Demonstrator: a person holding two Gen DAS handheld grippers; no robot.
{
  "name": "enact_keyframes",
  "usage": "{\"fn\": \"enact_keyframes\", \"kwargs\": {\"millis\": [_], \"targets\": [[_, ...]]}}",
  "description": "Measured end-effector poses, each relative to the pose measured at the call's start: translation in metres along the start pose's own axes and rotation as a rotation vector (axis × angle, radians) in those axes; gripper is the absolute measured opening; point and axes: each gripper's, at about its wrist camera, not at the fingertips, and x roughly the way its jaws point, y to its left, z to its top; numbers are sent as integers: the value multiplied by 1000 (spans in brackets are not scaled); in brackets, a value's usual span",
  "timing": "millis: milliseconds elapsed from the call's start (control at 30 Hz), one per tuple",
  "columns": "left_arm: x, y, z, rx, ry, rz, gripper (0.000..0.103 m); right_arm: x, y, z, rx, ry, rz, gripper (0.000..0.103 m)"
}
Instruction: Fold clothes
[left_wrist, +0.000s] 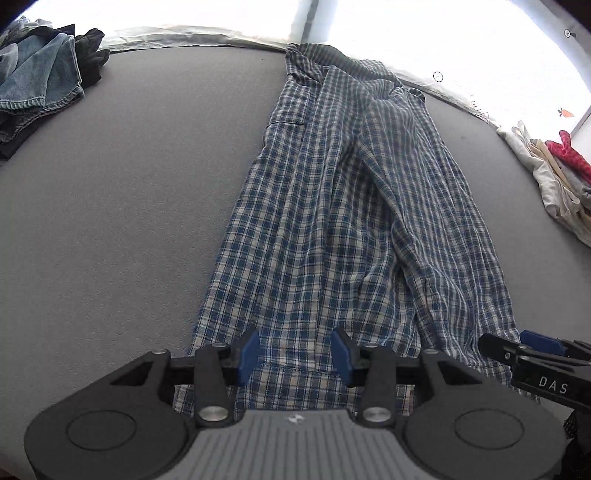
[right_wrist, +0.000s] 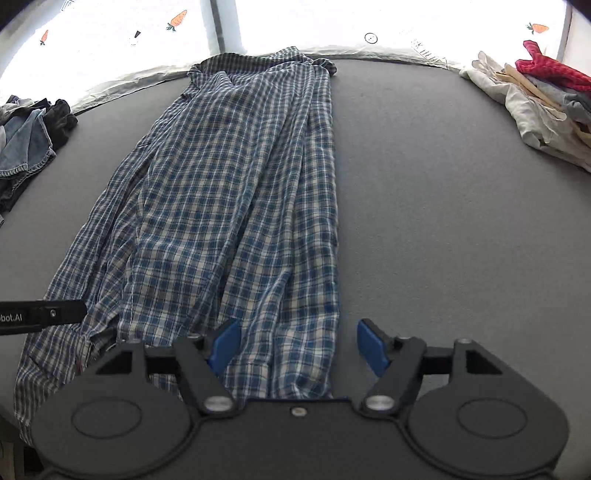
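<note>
Blue-and-white checked cotton shirt (left_wrist: 332, 206) lies lengthwise on the grey felt-covered table (left_wrist: 122, 206), already narrowed into a long strip, its collar at the table's far edge. Left gripper (left_wrist: 294, 354) and right gripper (right_wrist: 297, 345) both hover with jaws apart over the shirt's near hem (neither pinching cloth yet). Best to grip both hem corners evenly, then carry them toward the collar without skewing.
</note>
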Motion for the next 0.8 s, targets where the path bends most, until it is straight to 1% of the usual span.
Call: {"fn": "enact_keyframes", "kwargs": {"millis": [67, 133, 267, 400, 467, 500, 567, 633, 667, 700, 733, 767, 800], "targets": [[-6, 6, -7, 6, -1, 22, 55, -4, -4, -8, 14, -5, -3, 72], [-10, 10, -12, 7, -1, 21, 58, -7, -8, -14, 35, -5, 5, 74], [-14, 15, -20, 14, 2, 41, 61, -11, -14, -22, 61, 4, 31, 75], [-19, 21, -27, 17, 4, 48, 64, -17, -24, -31, 128, 2, 91, 75], [-21, 26, -29, 0, 7, 27, 65, -19, -32, -33, 171, 4, 129, 74], [-23, 29, -30, -11, 8, 12, 65, -20, -37, -35, 206, 6, 157, 72], [-26, 41, -31, -62, 9, -41, 64, -20, -50, -38, 285, 11, 220, 69], [-30, 57, -33, -139, 11, -108, 63, -20, -63, -42, 367, 18, 285, 61], [-31, 62, -34, -166, 12, -126, 61, -19, -70, -45, 422, 28, 329, 59], [-32, 67, -35, -191, 12, -142, 60, -17, -77, -49, 475, 40, 373, 53], [-33, 70, -36, -193, 17, -152, 57, -15, -83, -54, 525, 56, 416, 48], [-33, 72, -37, -193, 22, -161, 56, -13, -88, -59, 573, 71, 456, 46], [-34, 74, -38, -193, 27, -170, 56, -11, -91, -64, 603, 79, 476, 42]]}}
